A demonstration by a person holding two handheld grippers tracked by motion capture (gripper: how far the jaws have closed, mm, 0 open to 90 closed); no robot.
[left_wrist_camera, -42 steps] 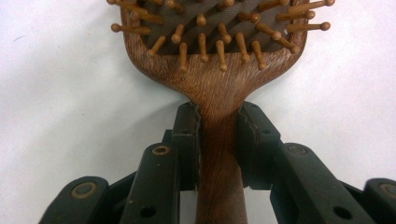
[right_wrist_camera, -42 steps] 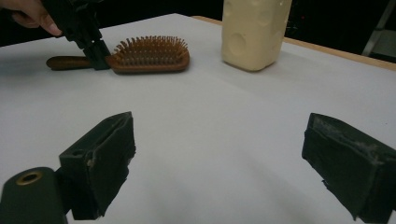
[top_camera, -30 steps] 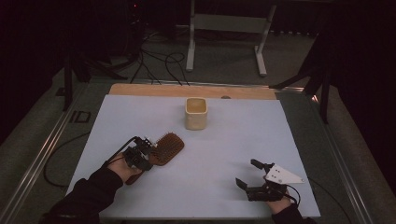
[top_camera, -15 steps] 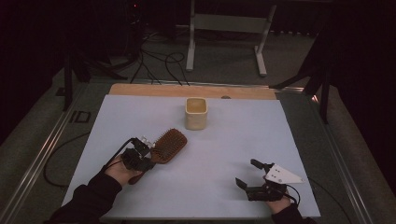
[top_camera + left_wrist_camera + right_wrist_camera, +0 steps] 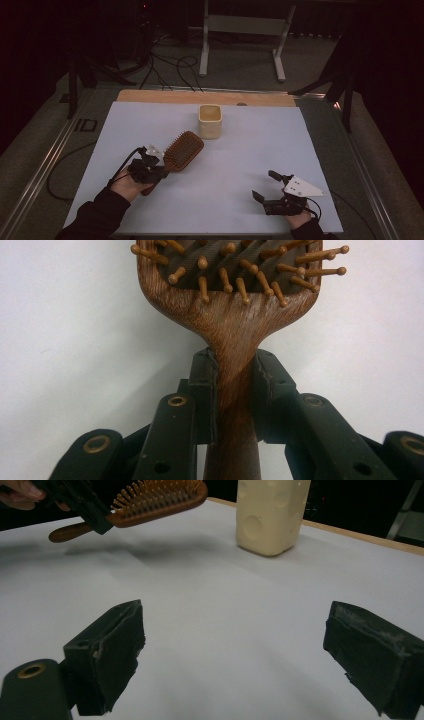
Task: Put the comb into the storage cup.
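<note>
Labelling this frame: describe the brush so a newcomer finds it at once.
On the white table sheet, look near-left of the cream cup. There the left gripper clamps a wooden brush by its neck. It alone is brown, with pin bristles.

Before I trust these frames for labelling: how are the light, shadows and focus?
High view: dim, room beyond the table dark. Left gripper view: bright, wooden hairbrush sharp, its handle near the lens softer. Right gripper view: hairbrush throws a soft shadow; right claw pads slightly blurred.

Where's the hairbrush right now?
In the high view the hairbrush is on the left side of the white table, clamped by its handle in the left gripper, its head pointing toward the cream cup.
</note>
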